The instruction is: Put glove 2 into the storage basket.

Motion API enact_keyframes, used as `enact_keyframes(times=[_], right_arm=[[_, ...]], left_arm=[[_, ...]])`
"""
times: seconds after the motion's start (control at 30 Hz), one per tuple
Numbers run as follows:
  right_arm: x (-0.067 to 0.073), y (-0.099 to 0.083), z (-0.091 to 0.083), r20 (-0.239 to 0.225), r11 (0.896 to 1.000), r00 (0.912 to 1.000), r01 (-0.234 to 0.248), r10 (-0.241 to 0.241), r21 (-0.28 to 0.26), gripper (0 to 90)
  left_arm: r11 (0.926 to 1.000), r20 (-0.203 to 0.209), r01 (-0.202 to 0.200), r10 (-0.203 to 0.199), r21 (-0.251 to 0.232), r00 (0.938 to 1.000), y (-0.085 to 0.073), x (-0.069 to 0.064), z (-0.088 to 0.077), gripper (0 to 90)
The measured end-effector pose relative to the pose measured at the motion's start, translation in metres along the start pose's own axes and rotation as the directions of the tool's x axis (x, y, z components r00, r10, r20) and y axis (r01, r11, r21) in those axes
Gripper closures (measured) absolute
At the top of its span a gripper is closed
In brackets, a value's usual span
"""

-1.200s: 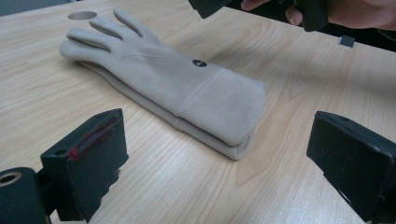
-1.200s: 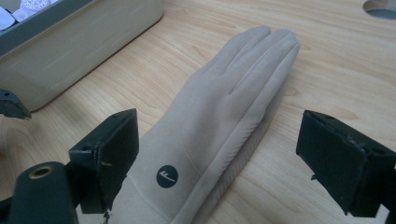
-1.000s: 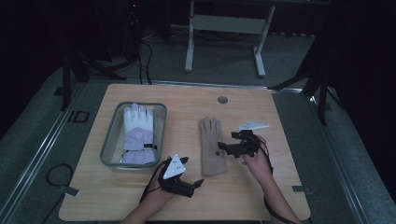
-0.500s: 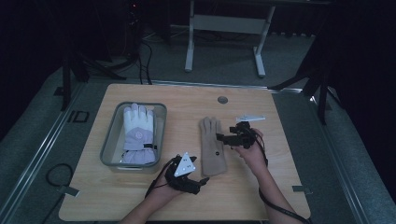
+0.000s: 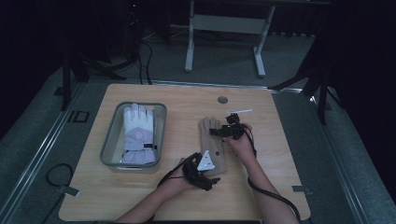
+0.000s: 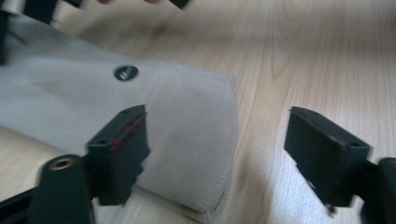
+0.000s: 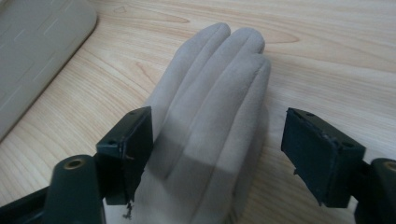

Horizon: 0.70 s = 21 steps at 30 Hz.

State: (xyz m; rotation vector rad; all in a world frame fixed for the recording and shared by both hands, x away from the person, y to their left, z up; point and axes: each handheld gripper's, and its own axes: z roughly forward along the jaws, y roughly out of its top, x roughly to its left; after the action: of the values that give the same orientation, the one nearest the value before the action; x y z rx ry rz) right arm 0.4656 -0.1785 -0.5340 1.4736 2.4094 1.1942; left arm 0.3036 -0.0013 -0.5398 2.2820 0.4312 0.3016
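Observation:
A tan glove (image 5: 213,145) lies flat on the wooden table (image 5: 280,154), fingers pointing away from the person. My left gripper (image 5: 211,176) is at its cuff. In the left gripper view the cuff (image 6: 187,121) lies between the open jaws of the left gripper (image 6: 215,121), which have just been closing, and the pads do not press on it. My right gripper (image 5: 216,132) hovers over the glove's fingers (image 7: 219,79). The jaws of the right gripper (image 7: 217,119) straddle them and have also just been closing, without touching.
A grey bin (image 5: 111,135) at the left holds a white and lavender glove (image 5: 137,133); its corner (image 7: 37,46) is in the right gripper view. A round grommet (image 5: 222,100) sits near the table's far edge. A snap button (image 6: 126,72) marks the tan glove.
Both grippers have moved in onto the tan glove, the left to the right towards the cuff, the right up and left over the fingers. The glove has not moved.

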Motion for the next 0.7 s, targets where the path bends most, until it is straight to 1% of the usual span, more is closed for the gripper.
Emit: enact_keyframes(times=[0.07, 0.1, 0.13, 0.17, 0.2, 0.23, 0.3, 0.37, 0.47, 0.53, 0.57, 0.6, 0.63, 0.7], right_arm=[[0.0, 0.001, 0.006, -0.005, 1.0, 0.9998, -0.019, 0.019, 0.025, 24.3], [-0.001, 0.001, 0.009, -0.02, 0.999, 0.9994, -0.029, 0.03, 0.032, 24.2], [0.0, 0.001, 0.011, -0.022, 0.999, 0.9993, -0.029, 0.03, 0.042, 24.3], [0.001, 0.001, 0.013, -0.017, 0.998, 0.9995, -0.026, 0.027, 0.056, 24.8], [0.001, 0.0, 0.014, -0.018, 0.998, 0.9996, -0.02, 0.021, 0.056, 26.0], [0.002, 0.001, 0.014, -0.009, 0.998, 0.9998, -0.017, 0.018, 0.057, 27.4], [0.005, 0.0, 0.014, 0.011, 0.998, 0.9998, 0.015, -0.015, 0.066, 33.9], [0.009, -0.001, 0.014, 0.017, 0.996, 0.9987, 0.047, -0.048, 0.075, 40.9], [0.009, -0.002, 0.014, -0.002, 0.997, 0.9995, 0.032, -0.032, 0.077, 48.9], [0.009, -0.003, 0.014, -0.009, 0.997, 0.9995, 0.031, -0.03, 0.075, 53.0], [0.009, -0.003, 0.014, -0.014, 0.997, 0.9996, 0.026, -0.025, 0.072, 54.8], [0.01, -0.004, 0.014, -0.014, 0.997, 0.9996, 0.027, -0.026, 0.067, 55.8], [0.011, -0.005, 0.014, -0.013, 0.998, 0.9995, 0.03, -0.029, 0.059, 56.9], [0.013, -0.007, 0.013, -0.002, 0.998, 0.9992, 0.039, -0.039, 0.046, 58.6]], left_arm=[[0.9993, 0.011, 0.001, -0.001, 0.036, 0.9999, 0.0, 0.003, 0.005, 26.3], [0.9989, 0.008, 0.01, -0.011, 0.046, 0.9999, 0.0, 0.004, 0.008, 28.2], [0.9987, 0.015, 0.011, -0.011, 0.049, 0.9998, -0.001, 0.005, 0.009, 30.7], [0.9984, 0.013, 0.011, -0.012, 0.055, 0.9998, -0.001, 0.005, 0.011, 30.9], [0.998, 0.011, 0.009, -0.01, 0.063, 0.9999, -0.002, 0.005, 0.012, 31.4], [0.998, 0.011, 0.008, -0.008, 0.062, 0.9999, -0.002, 0.005, 0.012, 31.6], [0.9975, 0.003, 0.0, 0.0, 0.071, 1.0, -0.001, 0.004, 0.013, 32.0], [0.9969, -0.004, -0.004, 0.004, 0.078, 1.0, -0.001, 0.004, 0.013, 32.8], [0.9948, -0.018, -0.028, 0.03, 0.098, 0.9994, 0.0, 0.002, 0.013, 35.7], [0.9946, -0.031, -0.027, 0.03, 0.1, 0.9991, 0.0, 0.002, 0.012, 39.8], [0.9946, -0.048, -0.026, 0.031, 0.101, 0.9984, 0.0, 0.002, 0.012, 44.1], [0.9946, -0.05, -0.023, 0.029, 0.102, 0.9983, 0.0, 0.002, 0.011, 48.6], [0.9942, -0.056, -0.029, 0.035, 0.104, 0.9978, 0.0, 0.002, 0.011, 51.4], [0.9927, -0.092, -0.042, 0.052, 0.113, 0.9943, 0.0, 0.001, 0.01, 63.9]])
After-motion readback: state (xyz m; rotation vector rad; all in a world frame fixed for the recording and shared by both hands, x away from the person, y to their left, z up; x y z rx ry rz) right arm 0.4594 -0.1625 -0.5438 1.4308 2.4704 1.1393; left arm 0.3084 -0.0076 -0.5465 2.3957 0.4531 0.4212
